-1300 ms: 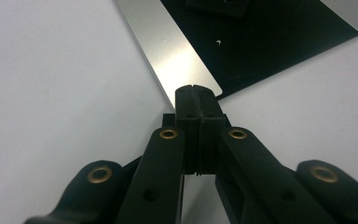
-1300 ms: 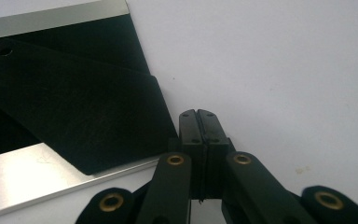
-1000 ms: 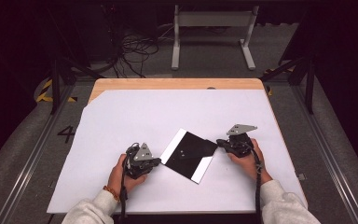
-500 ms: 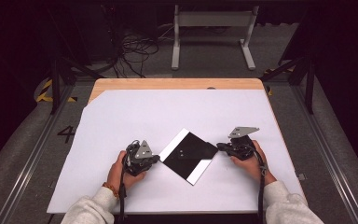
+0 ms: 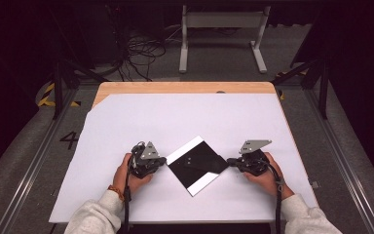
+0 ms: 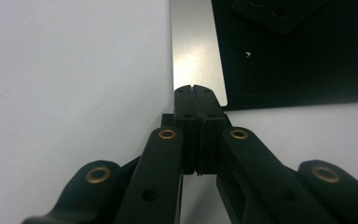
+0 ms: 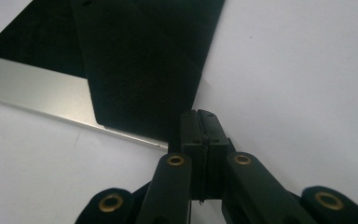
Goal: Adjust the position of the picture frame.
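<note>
Jaws of the left gripper [image 6: 196,88] and right gripper [image 7: 199,113] are pressed together on nothing, each tip at an opposite corner of the black sheet [image 5: 197,163] with silver edge strips, lying flat between them on the white table cover [image 5: 175,117].

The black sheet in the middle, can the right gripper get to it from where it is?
Probably yes. The right gripper sits shut at the corner of the black sheet, with nothing between them on the white table cover.
</note>
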